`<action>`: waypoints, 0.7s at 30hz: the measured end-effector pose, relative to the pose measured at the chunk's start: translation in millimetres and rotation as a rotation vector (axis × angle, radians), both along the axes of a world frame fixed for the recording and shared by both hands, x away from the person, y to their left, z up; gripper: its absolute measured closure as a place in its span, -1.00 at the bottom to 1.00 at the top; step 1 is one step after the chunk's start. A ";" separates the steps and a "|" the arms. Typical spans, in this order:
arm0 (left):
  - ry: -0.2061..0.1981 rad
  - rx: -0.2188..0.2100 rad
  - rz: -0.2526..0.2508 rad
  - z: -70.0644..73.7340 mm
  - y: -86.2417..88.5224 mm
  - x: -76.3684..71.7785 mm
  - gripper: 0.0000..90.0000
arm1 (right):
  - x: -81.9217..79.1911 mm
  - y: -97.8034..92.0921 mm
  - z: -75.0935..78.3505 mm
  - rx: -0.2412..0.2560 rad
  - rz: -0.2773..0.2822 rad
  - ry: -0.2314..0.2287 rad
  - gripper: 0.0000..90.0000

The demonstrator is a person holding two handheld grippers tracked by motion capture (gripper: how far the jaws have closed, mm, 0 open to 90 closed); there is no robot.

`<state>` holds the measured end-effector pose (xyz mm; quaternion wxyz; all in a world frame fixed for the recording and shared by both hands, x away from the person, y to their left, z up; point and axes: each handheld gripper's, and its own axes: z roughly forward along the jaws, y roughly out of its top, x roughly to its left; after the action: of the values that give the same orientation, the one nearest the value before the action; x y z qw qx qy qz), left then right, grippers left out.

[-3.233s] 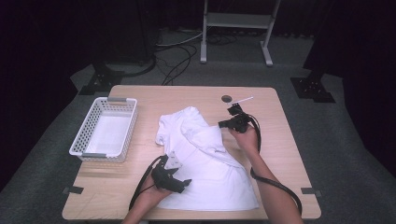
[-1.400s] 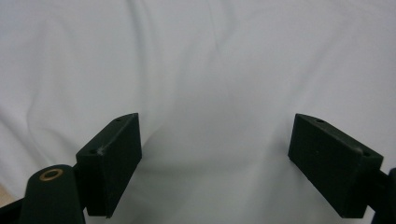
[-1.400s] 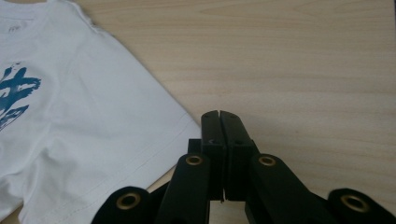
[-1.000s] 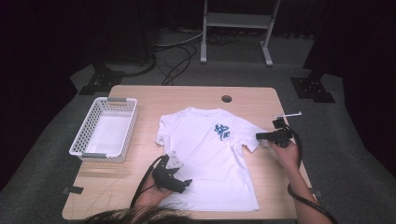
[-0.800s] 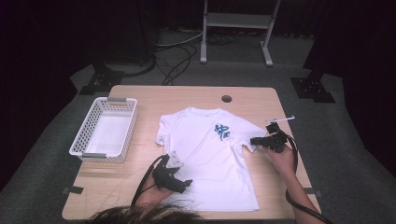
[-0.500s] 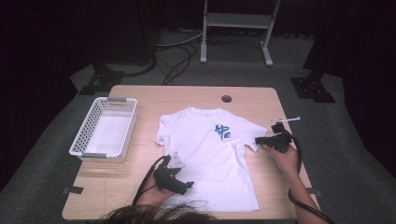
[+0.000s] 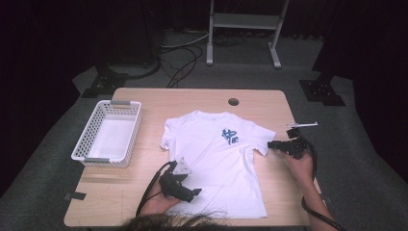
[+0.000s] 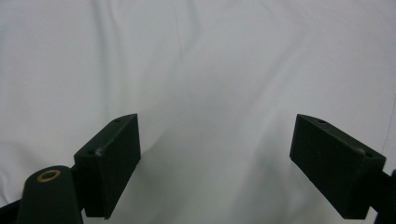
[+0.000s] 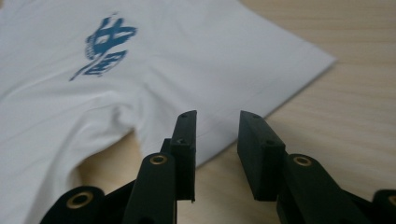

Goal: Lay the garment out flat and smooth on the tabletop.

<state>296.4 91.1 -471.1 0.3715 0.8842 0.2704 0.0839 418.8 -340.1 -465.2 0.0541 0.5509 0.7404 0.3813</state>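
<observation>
A: Where's the T-shirt?

B: Spread flat on the worktop, print up, just right of the white basket.

A: And the tongs?

B: The left tongs hover over the shirt's lower left part, jaws spread wide, holding nothing. The right tongs sit at the shirt's right sleeve hem, jaws narrowly apart with nothing between them.
</observation>
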 end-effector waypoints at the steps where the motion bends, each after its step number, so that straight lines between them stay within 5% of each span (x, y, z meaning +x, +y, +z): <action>1: -0.002 0.000 0.000 0.2 -0.2 0.1 -0.64 | -4.1 4.6 1.2 0.009 0.021 -0.005 0.48; 6: -0.003 0.003 -0.001 0.3 -0.1 -0.2 -0.64 | -25.4 27.7 8.0 0.045 0.123 -0.036 0.43; 13: -0.005 0.001 0.001 2.1 0.1 -1.1 -0.64 | -72.2 65.4 16.1 0.104 0.280 -0.089 0.34; 14: -0.003 0.003 0.002 1.8 0.3 -2.1 -0.64 | -82.8 74.1 13.3 0.083 0.314 -0.080 0.33; 21: 0.006 0.013 -0.004 0.0 -2.1 -4.6 -0.64 | -100.4 82.8 -6.6 0.039 0.323 -0.014 0.35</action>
<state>291.8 89.0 -471.1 0.3651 0.8874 0.2691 0.0821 318.4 -257.3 -471.8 -0.0135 0.4229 0.8115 0.4030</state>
